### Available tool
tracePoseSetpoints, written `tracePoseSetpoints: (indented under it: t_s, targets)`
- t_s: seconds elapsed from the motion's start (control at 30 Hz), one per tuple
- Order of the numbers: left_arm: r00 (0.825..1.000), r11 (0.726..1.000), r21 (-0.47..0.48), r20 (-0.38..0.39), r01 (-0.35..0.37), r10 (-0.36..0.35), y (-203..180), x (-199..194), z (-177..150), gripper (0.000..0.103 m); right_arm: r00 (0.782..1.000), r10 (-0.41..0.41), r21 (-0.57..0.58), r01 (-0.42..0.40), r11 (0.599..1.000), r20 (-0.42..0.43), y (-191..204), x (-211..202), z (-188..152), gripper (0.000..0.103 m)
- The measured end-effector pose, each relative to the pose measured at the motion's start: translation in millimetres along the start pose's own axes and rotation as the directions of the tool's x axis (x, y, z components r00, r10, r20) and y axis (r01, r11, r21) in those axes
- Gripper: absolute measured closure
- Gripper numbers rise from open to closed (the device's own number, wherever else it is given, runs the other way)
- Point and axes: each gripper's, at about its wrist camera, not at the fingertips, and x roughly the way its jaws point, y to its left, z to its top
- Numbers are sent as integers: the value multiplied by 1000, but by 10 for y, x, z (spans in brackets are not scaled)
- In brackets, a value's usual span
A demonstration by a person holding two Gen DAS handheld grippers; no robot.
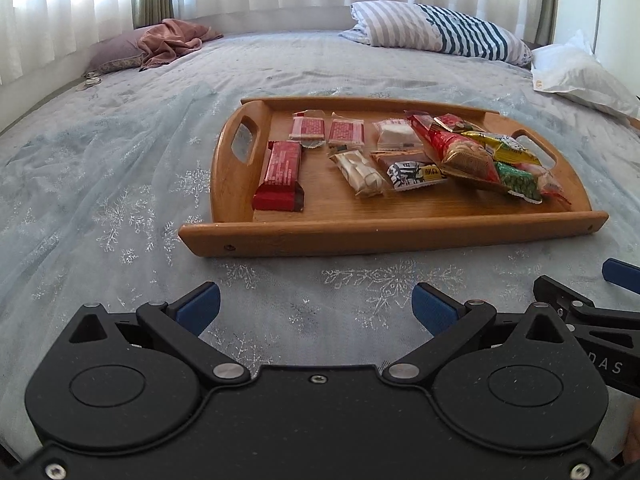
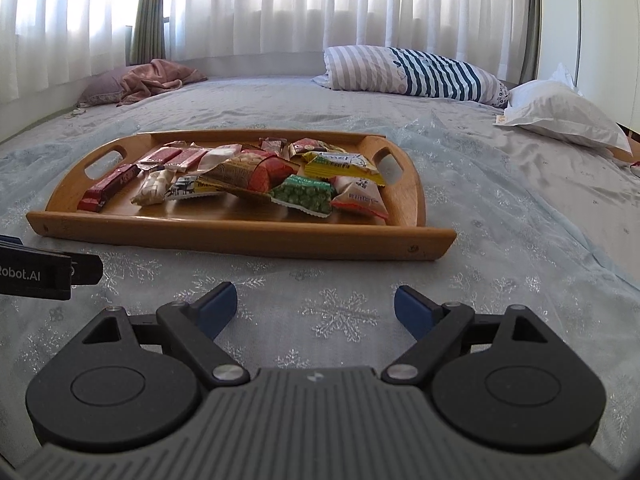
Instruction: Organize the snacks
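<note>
A wooden tray (image 1: pixel 360 232) with cut-out handles lies on the bed and holds several wrapped snacks. A long red bar (image 1: pixel 280 174) lies at its left, with small red-and-white packets (image 1: pixel 306 128) behind it. A heap of red, yellow and green packs (image 1: pixel 476 152) fills the right half. The tray shows in the right wrist view (image 2: pixel 240 236) too, with a green pea pack (image 2: pixel 306 194) near its front. My left gripper (image 1: pixel 316 308) is open and empty above the bedspread, short of the tray's front rim. My right gripper (image 2: pixel 314 310) is open and empty beside it.
The bed has a pale blue snowflake cover (image 1: pixel 120 200). A striped pillow (image 1: pixel 440 28) and a white pillow (image 1: pixel 580 76) lie at the far right. A pink cloth on a mauve pillow (image 1: pixel 172 42) lies at the far left. Curtains hang behind.
</note>
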Motion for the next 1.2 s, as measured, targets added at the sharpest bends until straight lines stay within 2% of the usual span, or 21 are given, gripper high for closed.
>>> tracePoseSetpoints:
  t_s: [0.17,0.6,1.2]
  targets:
    - [1000,1000,-4,-16,4,-4,15,50,-51,0,1000,-2,-5,2,1000,-3,-1,12,-26,7]
    - [1000,1000,11,-2,14,-14,15,88,-101,0,1000,-10,-6,10,1000,-14,15,52,-64,0]
    - [999,999,-3,0,36,-36,46,111,-115,0,1000,-8,-13,8,1000,-18,22,74,-72,0]
